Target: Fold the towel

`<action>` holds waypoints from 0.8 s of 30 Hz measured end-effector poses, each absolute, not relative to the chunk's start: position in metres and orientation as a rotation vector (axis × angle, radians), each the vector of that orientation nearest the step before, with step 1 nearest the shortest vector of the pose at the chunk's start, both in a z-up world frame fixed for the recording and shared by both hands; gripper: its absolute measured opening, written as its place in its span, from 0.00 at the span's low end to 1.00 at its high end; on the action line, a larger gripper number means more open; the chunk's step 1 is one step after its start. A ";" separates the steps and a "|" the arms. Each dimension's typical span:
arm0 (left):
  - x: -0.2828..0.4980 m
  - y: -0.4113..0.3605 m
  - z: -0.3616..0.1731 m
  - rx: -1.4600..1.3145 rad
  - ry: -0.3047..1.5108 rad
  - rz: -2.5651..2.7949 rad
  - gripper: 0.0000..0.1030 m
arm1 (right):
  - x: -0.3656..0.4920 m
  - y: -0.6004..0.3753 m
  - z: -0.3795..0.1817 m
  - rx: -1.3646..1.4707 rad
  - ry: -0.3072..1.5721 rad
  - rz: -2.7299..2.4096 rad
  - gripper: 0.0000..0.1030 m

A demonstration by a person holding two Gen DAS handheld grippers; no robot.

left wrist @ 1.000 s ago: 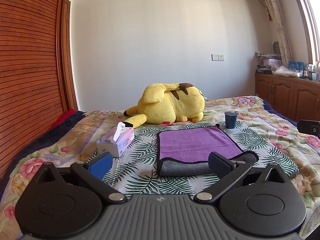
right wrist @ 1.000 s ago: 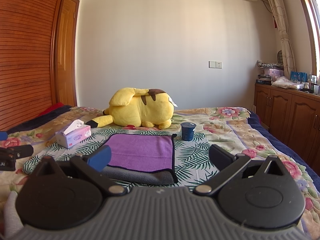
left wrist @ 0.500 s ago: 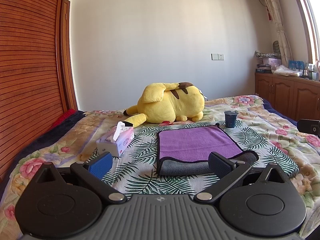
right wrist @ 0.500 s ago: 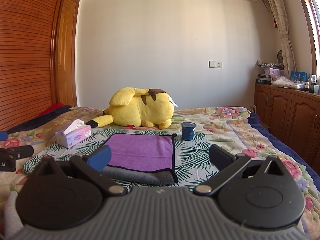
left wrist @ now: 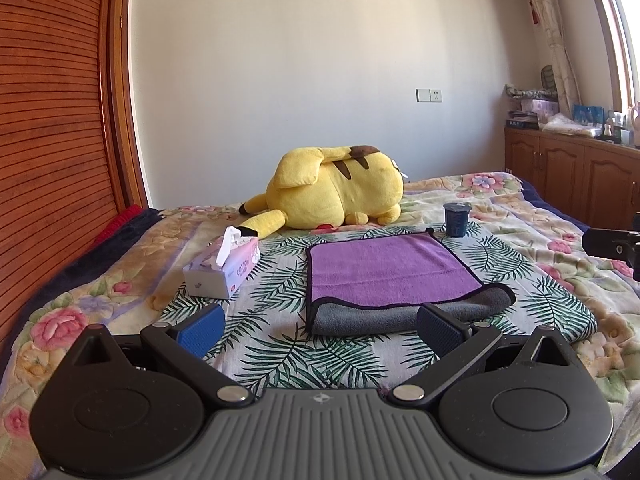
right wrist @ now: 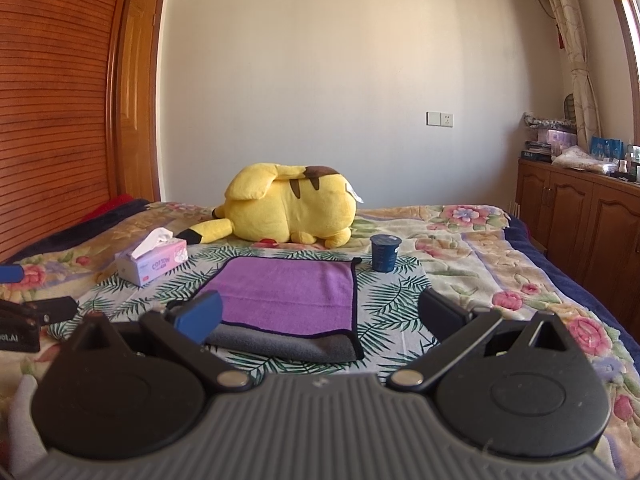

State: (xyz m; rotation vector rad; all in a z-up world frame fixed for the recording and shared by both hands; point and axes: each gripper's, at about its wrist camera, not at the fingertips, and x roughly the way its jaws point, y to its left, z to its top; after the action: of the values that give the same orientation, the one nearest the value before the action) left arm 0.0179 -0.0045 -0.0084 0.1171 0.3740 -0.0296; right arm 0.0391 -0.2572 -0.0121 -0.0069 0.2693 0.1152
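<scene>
Over the bed [left wrist: 120, 280], both claws gape wide and empty, level before the towel [left wrist: 384, 272].

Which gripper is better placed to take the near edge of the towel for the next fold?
Probably the left gripper: open, with the towel edge just ahead between its fingers. The right gripper is similar; the difference is small.

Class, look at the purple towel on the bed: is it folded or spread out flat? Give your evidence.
Folded. The towel shows a purple layer lying over a grey layer that sticks out along its near edge, two thicknesses.
</scene>
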 end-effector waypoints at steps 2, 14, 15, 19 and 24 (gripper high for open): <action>0.021 -0.005 -0.011 0.118 0.391 -0.034 0.84 | 0.043 -0.257 -0.013 -0.004 0.281 0.116 1.00; 0.038 -0.014 -0.019 0.166 0.428 -0.055 0.84 | 0.073 -0.260 -0.023 0.034 0.376 0.137 1.00; 0.040 -0.014 -0.019 0.168 0.430 -0.054 0.84 | 0.076 -0.261 -0.024 0.039 0.384 0.137 1.00; 0.049 -0.012 -0.021 0.158 0.448 -0.049 0.84 | 0.086 -0.264 -0.026 0.051 0.407 0.139 1.00; 0.063 -0.010 -0.024 0.144 0.467 -0.047 0.84 | 0.093 -0.260 -0.028 0.030 0.414 0.151 1.00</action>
State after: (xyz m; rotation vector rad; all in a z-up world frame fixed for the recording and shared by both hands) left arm 0.0626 -0.0102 -0.0239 0.1440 0.4672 -0.0470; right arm 0.0935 -0.2604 -0.0277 0.0297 0.4142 0.1505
